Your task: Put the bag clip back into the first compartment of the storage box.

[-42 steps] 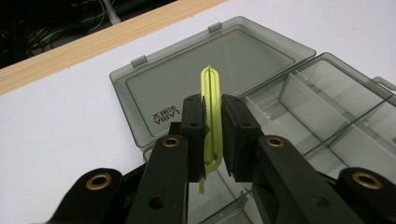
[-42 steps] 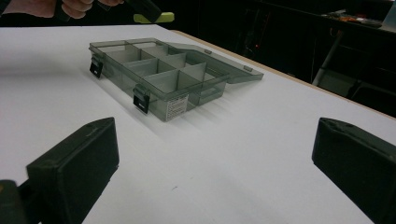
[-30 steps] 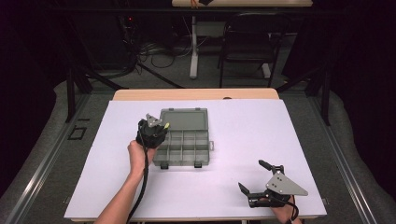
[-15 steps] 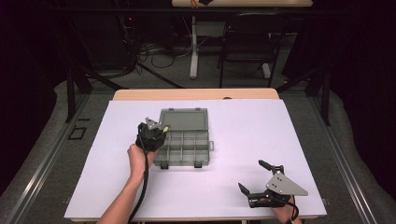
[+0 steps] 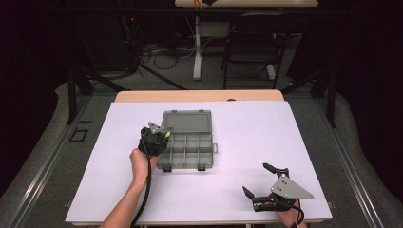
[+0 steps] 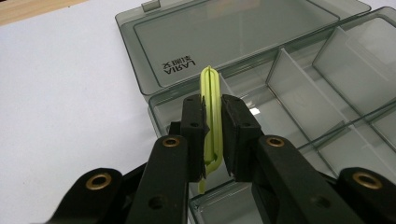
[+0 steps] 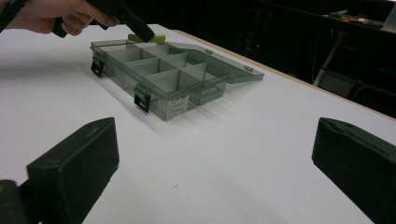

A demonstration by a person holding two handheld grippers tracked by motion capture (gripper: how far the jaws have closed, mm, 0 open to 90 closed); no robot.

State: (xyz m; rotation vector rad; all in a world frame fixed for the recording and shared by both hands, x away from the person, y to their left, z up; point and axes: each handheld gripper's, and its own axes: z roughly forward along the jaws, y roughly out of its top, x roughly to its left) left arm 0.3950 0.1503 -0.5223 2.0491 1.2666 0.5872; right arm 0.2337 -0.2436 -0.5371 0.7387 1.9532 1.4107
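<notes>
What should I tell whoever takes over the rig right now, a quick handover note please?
Left claw: shut on a thin yellow-green clip, held above the near-left corner compartment of the organizer box.
Right claw: open, holding nothing, resting on the white table well to the right of the box.
Box: lid open and lying flat behind it; the compartments that show look empty.
Done: clip picked up and brought to the box.
Left: likely lower the clip into a compartment, release it, perhaps close the lid.

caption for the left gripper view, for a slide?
Left gripper shut on a thin yellow-green strip above the open organizer box.
</notes>
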